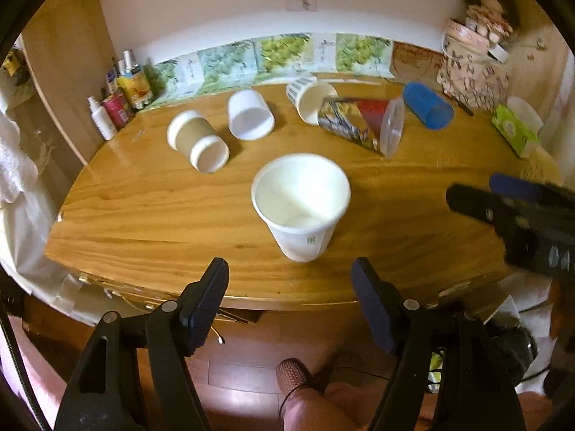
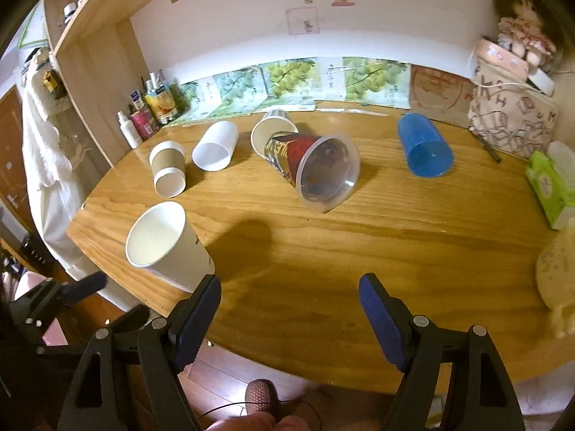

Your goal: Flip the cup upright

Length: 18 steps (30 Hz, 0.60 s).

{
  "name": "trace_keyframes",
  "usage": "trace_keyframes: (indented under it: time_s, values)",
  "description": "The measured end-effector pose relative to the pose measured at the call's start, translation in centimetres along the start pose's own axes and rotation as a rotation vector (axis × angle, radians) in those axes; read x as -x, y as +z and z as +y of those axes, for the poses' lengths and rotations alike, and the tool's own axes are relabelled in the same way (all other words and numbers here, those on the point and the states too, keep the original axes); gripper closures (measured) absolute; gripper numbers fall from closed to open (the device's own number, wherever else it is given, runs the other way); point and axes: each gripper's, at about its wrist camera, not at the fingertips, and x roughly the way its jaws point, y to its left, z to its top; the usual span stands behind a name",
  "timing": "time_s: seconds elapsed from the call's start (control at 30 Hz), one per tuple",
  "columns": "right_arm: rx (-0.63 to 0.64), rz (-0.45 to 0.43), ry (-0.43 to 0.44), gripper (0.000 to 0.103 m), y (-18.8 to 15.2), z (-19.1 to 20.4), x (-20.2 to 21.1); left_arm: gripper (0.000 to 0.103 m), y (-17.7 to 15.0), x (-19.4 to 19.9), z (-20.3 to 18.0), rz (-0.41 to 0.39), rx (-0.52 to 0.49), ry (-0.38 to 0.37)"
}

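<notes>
A white paper cup stands upright near the wooden table's front edge; it also shows in the right wrist view. My left gripper is open and empty, just in front of it. My right gripper is open and empty over the table's front, to the right of the cup; it shows in the left wrist view. Several cups lie on their sides further back: a brown-sleeved cup, a white cup, a striped cup, a clear printed cup and a blue cup.
Bottles stand at the back left by a wooden shelf. A patterned bag with a doll and a green tissue box sit at the back right. The table's front edge lies just below my left fingers.
</notes>
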Motion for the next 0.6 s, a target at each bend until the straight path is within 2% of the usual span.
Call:
trace_keyframes:
  time_s: [0.07,0.13,0.27,0.37,0.6]
  values:
    - [-0.007,-0.005,0.021,0.020,0.5,0.3,1.0,0.026,1.1,1.3,0.4,-0.014,0.026,0.004]
    - [0.002,-0.019,-0.007,0.020,1.1,0.8,2.4,0.020,2.2,2.6,0.9,-0.033,0.060,0.001]
    - [0.006,-0.033,-0.040,0.020,2.4,1.5,5.0,0.015,4.4,5.0,1.8,-0.078,0.119,-0.009]
    - [-0.048,-0.040,-0.025,0.020,3.2,1.4,6.9,0.014,5.8,6.6,2.4,-0.113,0.138,-0.017]
    - [-0.174,-0.085,-0.048,0.018,4.3,1.7,10.8,0.014,7.8,9.9,3.4,-0.174,0.151,-0.013]
